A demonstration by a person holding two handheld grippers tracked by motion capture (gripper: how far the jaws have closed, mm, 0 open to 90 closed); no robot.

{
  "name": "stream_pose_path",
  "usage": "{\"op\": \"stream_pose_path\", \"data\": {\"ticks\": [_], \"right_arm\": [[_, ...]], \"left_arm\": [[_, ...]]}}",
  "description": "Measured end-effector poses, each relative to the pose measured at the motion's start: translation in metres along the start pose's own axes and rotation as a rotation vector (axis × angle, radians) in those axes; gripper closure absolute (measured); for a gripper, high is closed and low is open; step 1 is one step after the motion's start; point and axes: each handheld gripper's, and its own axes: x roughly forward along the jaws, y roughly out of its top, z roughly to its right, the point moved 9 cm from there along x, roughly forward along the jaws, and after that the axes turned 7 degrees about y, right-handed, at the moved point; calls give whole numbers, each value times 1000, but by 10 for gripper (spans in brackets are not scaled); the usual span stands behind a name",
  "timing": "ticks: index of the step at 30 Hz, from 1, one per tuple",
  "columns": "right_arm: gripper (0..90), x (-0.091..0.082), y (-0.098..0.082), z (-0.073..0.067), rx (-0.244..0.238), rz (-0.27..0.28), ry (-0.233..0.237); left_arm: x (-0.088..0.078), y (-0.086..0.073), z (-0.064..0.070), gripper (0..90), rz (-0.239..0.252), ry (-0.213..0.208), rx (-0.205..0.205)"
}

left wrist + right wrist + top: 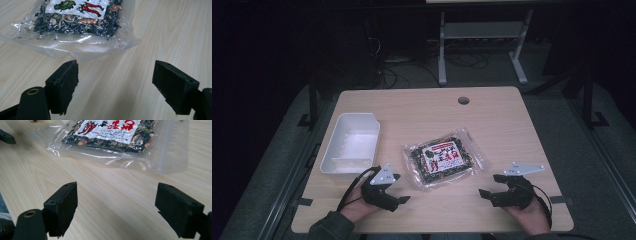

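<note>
Snack bag (442, 158): flat on table (512, 130), between both grippers, touching neither.
Left gripper (400, 188): jaws wide, empty.
Right gripper (490, 185): jaws wide, empty.
Label (109, 127): red characters, unreadable.

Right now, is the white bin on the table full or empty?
Empty. In the high view the white bin shows only its bare white floor and walls, while the clear snack bag lies flat on the table beside it.

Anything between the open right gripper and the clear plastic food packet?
No: bare wooden tabletop separates the right gripper from the clear plastic food packet, as the right gripper view shows.
</note>
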Motion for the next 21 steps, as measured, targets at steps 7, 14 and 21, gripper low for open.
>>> {"op": "stream_pose_path", "data": {"ticks": [7, 14, 21], "right_arm": [[189, 1, 10, 2, 6, 27, -5], [167, 2, 33, 18, 65, 91, -19], [225, -4, 48, 52, 115, 118, -99]], "left_arm": [[-2, -1, -1, 204, 0, 5, 3], [2, 0, 1, 201, -7, -1, 5], [3, 0, 1, 202, -2, -8, -1]]}}
